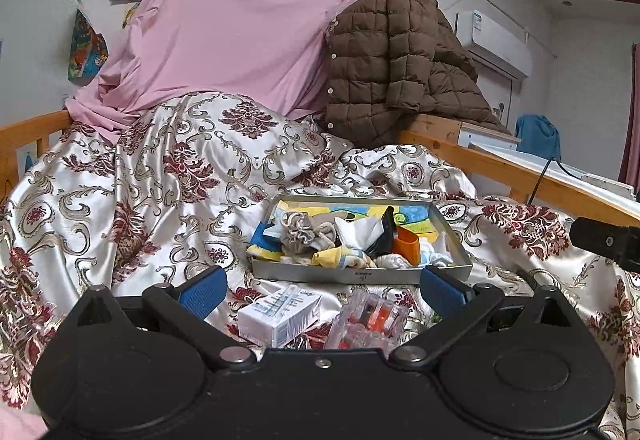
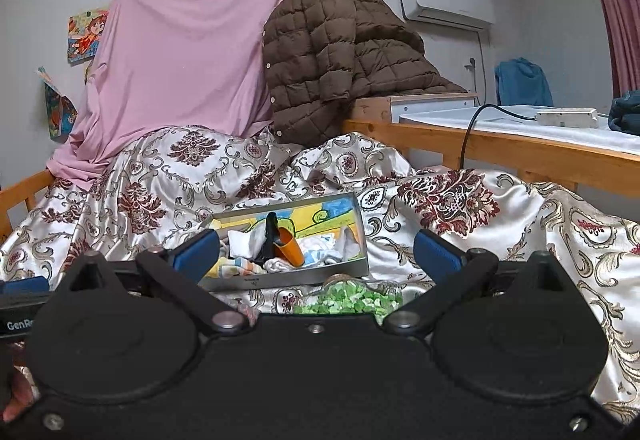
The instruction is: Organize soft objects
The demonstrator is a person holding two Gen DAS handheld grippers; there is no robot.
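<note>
A grey metal tray [image 1: 360, 274] [image 2: 280, 280] lies on the patterned satin bedspread [image 1: 160, 180], filled with several rolled socks [image 1: 308, 236] [image 2: 316, 246] and small cloths around an orange cup [image 1: 406, 246] [image 2: 290, 246]. My left gripper [image 1: 324, 290] stands open just short of the tray, nothing between its blue pads. Below it lie a white carton [image 1: 280, 314] and a clear plastic case [image 1: 366, 322]. My right gripper [image 2: 316, 252] is open too, its span framing the tray, with a bag of green pieces [image 2: 348, 298] beneath it.
A pink sheet [image 1: 240, 20] hangs at the head of the bed, a brown quilted jacket [image 1: 396, 64] draped beside it. Wooden bed rails [image 2: 500, 152] run along both sides. A second bed with a power strip [image 2: 566, 118] sits to the right.
</note>
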